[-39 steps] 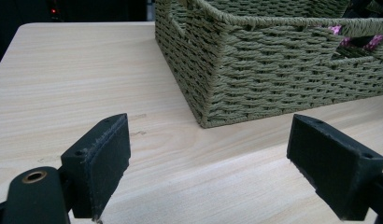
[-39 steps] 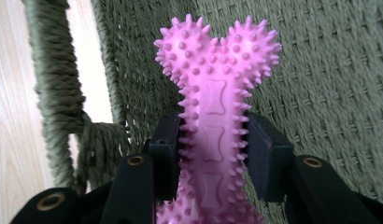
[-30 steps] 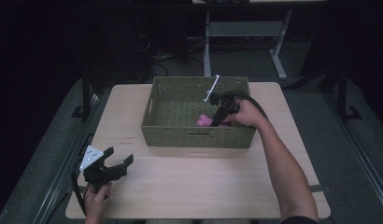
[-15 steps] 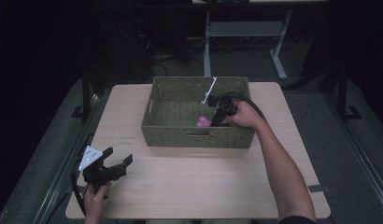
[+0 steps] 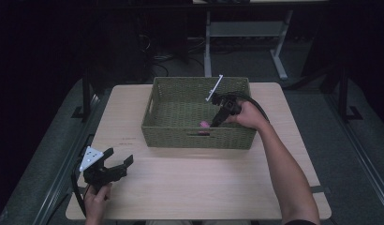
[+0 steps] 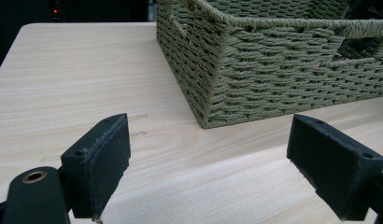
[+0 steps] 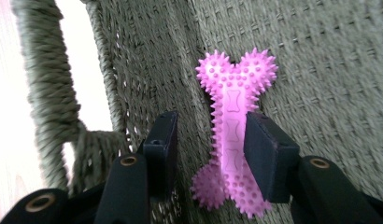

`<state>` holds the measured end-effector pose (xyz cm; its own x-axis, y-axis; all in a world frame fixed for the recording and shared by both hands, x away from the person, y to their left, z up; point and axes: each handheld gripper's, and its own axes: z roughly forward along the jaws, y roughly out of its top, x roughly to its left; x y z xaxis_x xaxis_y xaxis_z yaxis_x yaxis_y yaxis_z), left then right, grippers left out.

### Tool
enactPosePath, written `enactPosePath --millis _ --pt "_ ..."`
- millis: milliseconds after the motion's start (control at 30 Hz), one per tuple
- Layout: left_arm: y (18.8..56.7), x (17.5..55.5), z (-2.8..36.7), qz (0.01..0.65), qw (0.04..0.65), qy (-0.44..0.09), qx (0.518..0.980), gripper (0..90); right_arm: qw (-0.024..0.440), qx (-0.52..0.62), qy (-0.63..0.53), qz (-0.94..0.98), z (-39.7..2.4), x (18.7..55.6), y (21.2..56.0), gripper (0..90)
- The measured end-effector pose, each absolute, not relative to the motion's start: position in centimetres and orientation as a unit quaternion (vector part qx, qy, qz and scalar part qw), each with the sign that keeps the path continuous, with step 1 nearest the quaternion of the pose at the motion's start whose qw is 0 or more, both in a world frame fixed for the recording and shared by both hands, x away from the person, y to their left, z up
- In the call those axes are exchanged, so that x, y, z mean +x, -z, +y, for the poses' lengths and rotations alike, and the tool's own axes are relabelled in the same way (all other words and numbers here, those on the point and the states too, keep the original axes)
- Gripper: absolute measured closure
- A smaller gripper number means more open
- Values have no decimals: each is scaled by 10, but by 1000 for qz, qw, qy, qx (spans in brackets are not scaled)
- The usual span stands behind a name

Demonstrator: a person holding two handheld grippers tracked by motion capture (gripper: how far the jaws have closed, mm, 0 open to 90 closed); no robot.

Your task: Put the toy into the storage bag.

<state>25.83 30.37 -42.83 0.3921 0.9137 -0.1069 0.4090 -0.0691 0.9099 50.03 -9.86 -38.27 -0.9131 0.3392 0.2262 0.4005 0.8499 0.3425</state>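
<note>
right gripper (image 5: 217, 119) lowered deeper into basket (image 5: 173, 132), jaws parted around pink bone toy (image 7: 232, 133) — left gripper (image 5: 119, 162) spread wide

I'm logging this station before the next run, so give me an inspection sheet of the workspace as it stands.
Surface: light wood table, bare apart from the basket.
Job's things: green woven basket at the far middle; pink spiky bone toy inside, by the near wall.
Clutter: nothing seen.
Grippers: left gripper open, low over the table's near left corner, holding nothing. Right gripper inside the basket, jaws either side of the toy; one jaw touches it, the other stands apart.
Cables: one trails from each gripper.
Surroundings: dark room, grey floor, a white desk frame beyond the table.
</note>
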Motion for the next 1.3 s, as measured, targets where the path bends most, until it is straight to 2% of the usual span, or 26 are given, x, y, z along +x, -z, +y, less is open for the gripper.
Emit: enactPosePath --millis 700,1300 --pt "428 259 302 483 480 -261 685 130 42 -193 245 -949 -123 475 336 470" --pt "428 258 302 483 478 -262 685 130 21 -196 249 -948 -137 450 314 406"
